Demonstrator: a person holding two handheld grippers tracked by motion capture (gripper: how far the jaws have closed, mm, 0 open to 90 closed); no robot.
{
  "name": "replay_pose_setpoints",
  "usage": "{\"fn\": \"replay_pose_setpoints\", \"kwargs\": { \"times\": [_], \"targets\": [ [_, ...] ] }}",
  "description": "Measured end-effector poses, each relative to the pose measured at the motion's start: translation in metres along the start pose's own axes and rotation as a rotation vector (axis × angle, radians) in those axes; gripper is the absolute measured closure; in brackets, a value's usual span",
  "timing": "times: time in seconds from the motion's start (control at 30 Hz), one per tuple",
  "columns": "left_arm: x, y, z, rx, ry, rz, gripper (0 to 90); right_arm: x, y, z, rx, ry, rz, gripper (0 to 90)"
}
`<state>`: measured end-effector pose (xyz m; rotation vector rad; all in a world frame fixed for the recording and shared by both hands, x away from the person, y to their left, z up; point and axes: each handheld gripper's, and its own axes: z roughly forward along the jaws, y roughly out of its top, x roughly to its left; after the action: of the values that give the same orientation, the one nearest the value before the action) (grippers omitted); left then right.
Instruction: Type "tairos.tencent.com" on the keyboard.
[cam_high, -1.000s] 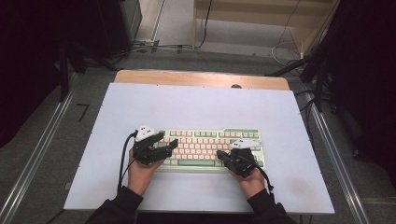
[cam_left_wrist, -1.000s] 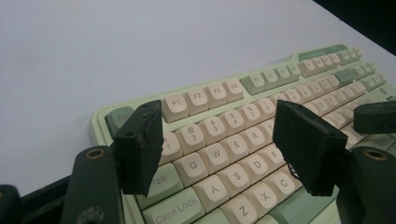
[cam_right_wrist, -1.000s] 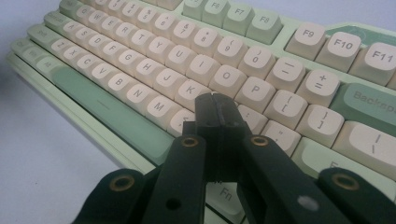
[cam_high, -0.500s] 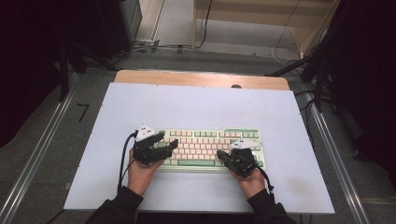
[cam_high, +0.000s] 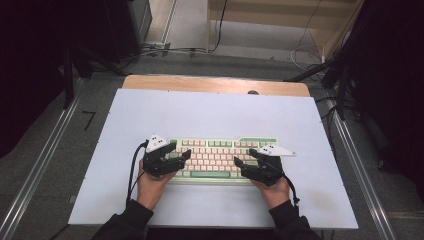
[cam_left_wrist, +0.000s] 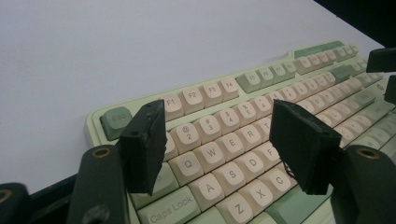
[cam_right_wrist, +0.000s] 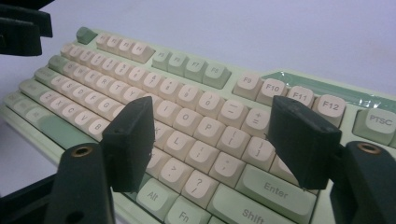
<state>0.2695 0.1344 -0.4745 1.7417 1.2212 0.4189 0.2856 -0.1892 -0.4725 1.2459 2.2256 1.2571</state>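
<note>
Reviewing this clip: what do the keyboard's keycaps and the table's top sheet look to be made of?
The keyboard keycaps look like matte plastic: cream and sage green, smooth rounded edges, printed legends, soft sheen without glare. The table top looks like a smooth pale matte sheet, possibly laminate or plastic board, laid over wood that shows as a tan strip at the far edge.

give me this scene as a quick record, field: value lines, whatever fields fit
surface: white table top
main object: green and cream keyboard, flat near the table's front edge
left gripper: open, over the keyboard's left end, jaws either side of the Q, W, A, S keys
right gripper: open, over the right end, jaws either side of the P, L keys
held: nothing
key contact: cannot tell
hands: left hand and right hand, dark sleeves
</note>
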Motion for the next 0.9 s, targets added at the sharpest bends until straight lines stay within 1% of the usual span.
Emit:
{"fn": "replay_pose_setpoints", "kwargs": {
  "times": [0.13, 0.27, 0.37, 0.47, 0.53, 0.7, 0.8, 0.9],
  "targets": [
    [-0.002, 0.0, -0.001, -0.001, -0.003, 0.018, 46.9, -0.001, 0.0, 0.0, 0.0, -0.008, 0.0, 26.7],
    [-0.005, -0.001, -0.001, 0.001, -0.027, 0.031, 57.8, 0.0, 0.0, 0.002, 0.012, -0.011, -0.005, 26.2],
    [-0.006, -0.001, 0.0, 0.009, -0.068, 0.041, 69.4, 0.0, 0.0, 0.003, 0.015, -0.012, -0.007, 26.1],
    [-0.008, -0.001, 0.001, 0.019, -0.109, 0.052, 83.7, 0.0, 0.0, 0.003, 0.016, -0.012, -0.01, 26.1],
    [-0.01, -0.001, 0.002, 0.027, -0.13, 0.059, 89.8, 0.001, 0.0, 0.003, 0.016, -0.012, -0.011, 26.2],
    [-0.013, -0.002, 0.004, 0.049, -0.157, 0.076, 90.0, 0.001, -0.001, 0.003, 0.021, -0.011, -0.012, 26.2],
    [-0.015, -0.003, 0.006, 0.067, -0.168, 0.085, 90.0, 0.002, 0.0, 0.003, 0.022, -0.011, -0.011, 26.2],
    [-0.017, -0.004, 0.008, 0.085, -0.169, 0.092, 90.0, 0.002, -0.001, 0.004, 0.025, -0.011, -0.011, 26.2]
  ]
}}
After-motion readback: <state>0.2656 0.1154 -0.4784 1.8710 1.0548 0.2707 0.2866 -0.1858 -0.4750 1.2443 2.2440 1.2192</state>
